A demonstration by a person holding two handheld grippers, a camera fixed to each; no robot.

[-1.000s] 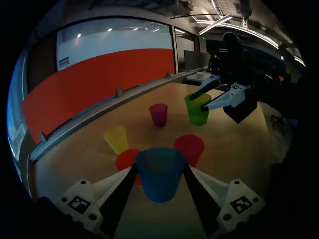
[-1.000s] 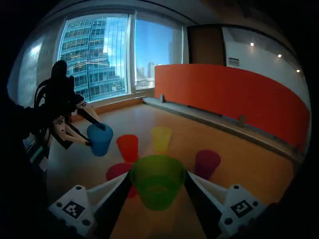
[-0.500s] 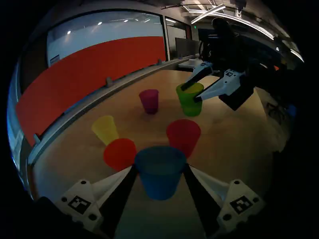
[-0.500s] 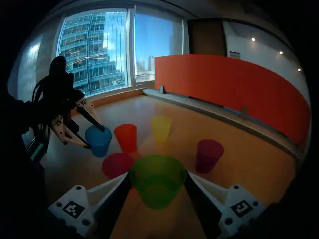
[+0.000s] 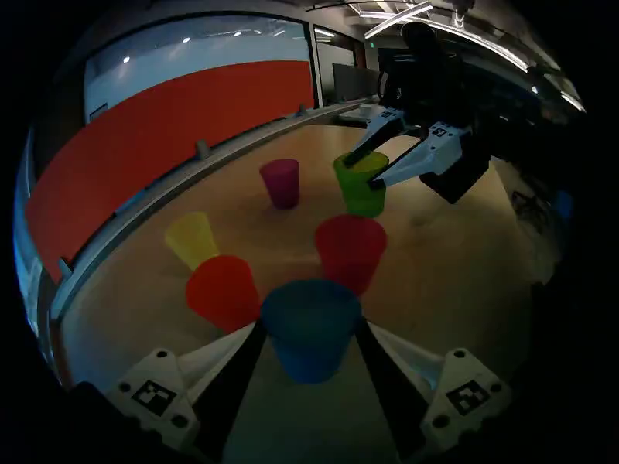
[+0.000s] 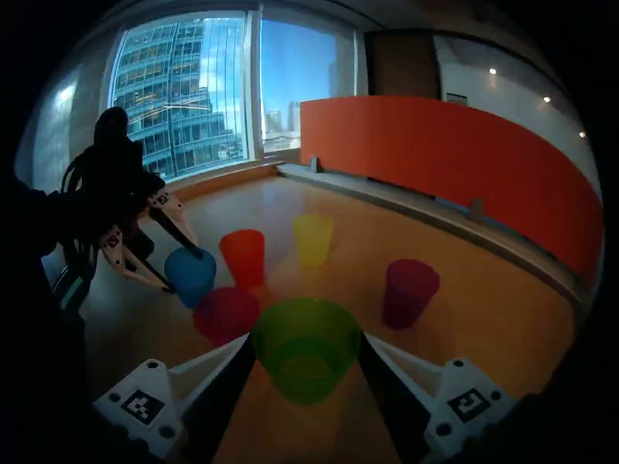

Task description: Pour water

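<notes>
In the left gripper view, a yellow cup (image 5: 191,238) was seen furthest left on the table (image 5: 456,263), with an orange cup (image 5: 223,292) just beside it and nearer. At the middle, the blue cup (image 5: 311,344) was held upright by the left gripper (image 5: 311,325), its fingers closed partway with one pressed to each side of the cup wall. Just beyond stood a red cup (image 5: 350,249), and a purple cup (image 5: 281,182) farther off. To the right, the green cup (image 5: 360,193) was clamped likewise by the right gripper (image 5: 361,174), its fingers set on opposite sides near the rim. Whether that cup rested on the table or was lifted clear could not be told. Water could not be made out for certain in either held cup.

The step was judged to be the bringing together of the two held cups before a pour. It would be done well if the receiving cup were held level, the pouring rim were brought just above the other rim, and the tilt were begun slowly, with the standing cups between them avoided.

The left gripper was held roughly level. The right one was slanted down toward its cup from the upper right, carried by a person (image 5: 429,73) seen only as a dark shape.
</notes>
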